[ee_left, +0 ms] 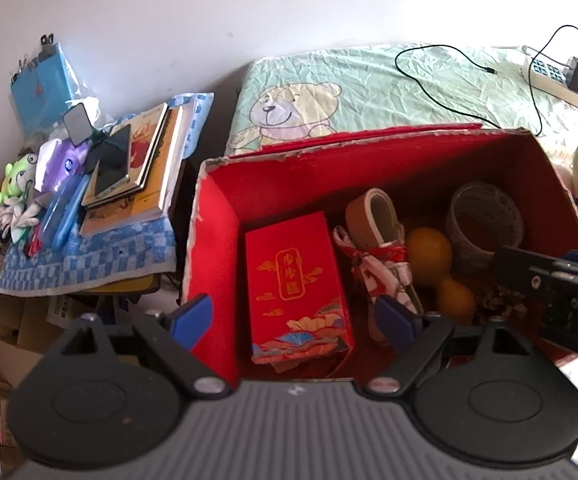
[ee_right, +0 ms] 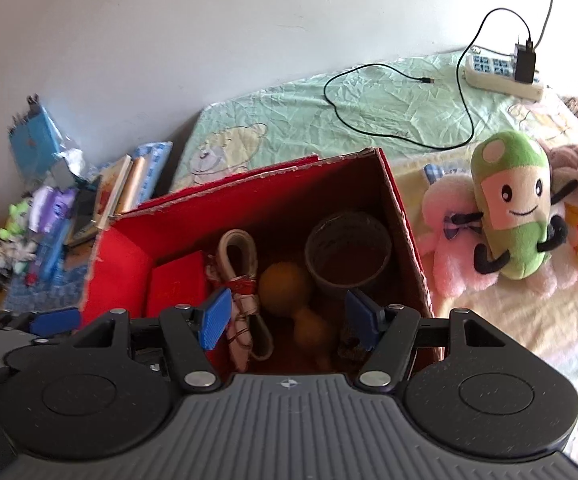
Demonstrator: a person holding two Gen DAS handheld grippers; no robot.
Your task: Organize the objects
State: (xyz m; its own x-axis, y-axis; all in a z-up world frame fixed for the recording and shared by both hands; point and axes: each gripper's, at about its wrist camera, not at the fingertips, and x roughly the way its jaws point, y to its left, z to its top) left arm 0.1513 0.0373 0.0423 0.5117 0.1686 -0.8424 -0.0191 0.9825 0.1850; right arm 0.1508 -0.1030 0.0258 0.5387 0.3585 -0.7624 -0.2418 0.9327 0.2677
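Grippers over red box (ee_left: pixel 225 208), left gripper (ee_left: pixel 295 320) spread wide, empty, right gripper (ee_right: pixel 289 320) spread, empty

Inside the open red cardboard box (ee_left: pixel 217 216), the red printed packet (ee_left: pixel 295 284) lies leftmost, the yellow gourd (ee_left: pixel 429 250) mid-box, the grey tape roll (ee_left: pixel 485 220) rightmost.
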